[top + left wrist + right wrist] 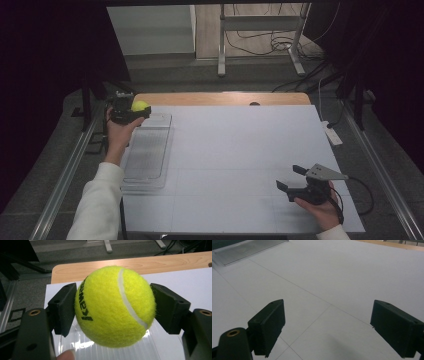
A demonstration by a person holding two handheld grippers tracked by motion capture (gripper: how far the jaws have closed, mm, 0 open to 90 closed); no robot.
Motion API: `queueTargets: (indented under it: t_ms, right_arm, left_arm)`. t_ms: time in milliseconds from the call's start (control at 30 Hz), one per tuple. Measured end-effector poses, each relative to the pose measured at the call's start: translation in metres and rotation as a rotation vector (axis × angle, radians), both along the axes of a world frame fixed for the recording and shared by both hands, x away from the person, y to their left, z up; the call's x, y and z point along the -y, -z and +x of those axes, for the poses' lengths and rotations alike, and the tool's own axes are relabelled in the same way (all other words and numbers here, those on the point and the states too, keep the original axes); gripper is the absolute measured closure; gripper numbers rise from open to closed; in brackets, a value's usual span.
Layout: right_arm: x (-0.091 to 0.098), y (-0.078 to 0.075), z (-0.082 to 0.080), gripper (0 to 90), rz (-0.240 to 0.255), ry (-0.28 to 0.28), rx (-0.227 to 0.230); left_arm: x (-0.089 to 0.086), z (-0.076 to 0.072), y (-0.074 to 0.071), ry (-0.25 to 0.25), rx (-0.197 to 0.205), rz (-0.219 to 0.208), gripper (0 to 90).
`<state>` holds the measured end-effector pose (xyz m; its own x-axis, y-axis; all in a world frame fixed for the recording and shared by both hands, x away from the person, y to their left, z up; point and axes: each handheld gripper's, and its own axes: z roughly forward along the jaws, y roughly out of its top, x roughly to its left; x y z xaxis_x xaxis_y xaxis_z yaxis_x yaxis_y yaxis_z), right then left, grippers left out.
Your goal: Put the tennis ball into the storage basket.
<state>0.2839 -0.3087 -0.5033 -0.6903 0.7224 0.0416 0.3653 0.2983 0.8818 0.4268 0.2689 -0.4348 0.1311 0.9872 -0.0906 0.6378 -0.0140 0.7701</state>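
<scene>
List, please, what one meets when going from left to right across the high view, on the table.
Left gripper shut on the tennis ball → clear tray below them → bare white table sheet → right gripper, jaws open with nothing between them, held in the right hand.

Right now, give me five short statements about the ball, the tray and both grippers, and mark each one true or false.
1. The left gripper is clamped on a yellow tennis ball. True.
2. The ball lies on the table. False: it is held in the air between the pads, above the far end of the clear plastic tray.
3. The right gripper holds a second ball. False: its jaws are open with nothing between them.
4. The right gripper is over the white table surface, near the front right corner. True.
5. The tray sits at the right side of the table. False: it is at the left side.
</scene>
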Motion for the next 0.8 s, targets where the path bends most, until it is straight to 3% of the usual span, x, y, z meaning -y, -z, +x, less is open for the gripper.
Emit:
queueTargets:
  t_ms: [800]
  right_arm:
    - [-0.001,0.001,0.000,12.9,-0.006,0.001,-0.004]
  left_arm:
    - [-0.005,0.003,0.021,-0.005,-0.066,0.016,27.1]
